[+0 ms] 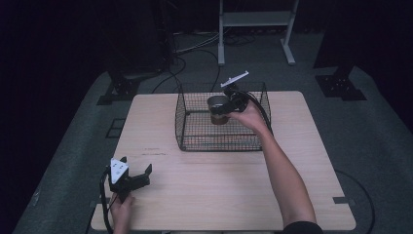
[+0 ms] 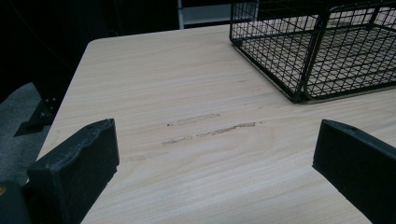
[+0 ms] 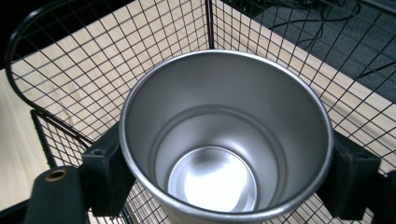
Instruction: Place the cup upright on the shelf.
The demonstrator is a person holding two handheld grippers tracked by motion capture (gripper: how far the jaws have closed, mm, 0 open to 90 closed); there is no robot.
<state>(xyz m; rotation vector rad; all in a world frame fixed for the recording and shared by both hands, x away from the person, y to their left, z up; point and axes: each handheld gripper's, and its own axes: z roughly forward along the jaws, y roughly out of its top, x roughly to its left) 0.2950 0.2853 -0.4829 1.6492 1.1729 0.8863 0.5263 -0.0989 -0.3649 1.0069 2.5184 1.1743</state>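
Over the black wire-mesh basket, I hold the upright silver metal cup clamped in my right fingers, basket floor directly below; left fingers gape wide, well apart.

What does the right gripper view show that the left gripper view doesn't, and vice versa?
Right gripper view: the right gripper shut on a metal cup, jaws pressed on either side below its rim. The cup is empty and shiny inside, held above the basket floor.

Left gripper view: the left gripper with jaws wide apart and nothing between them, over bare table marked with dark scuffs.

Both: the black wire basket and the light wood tabletop.
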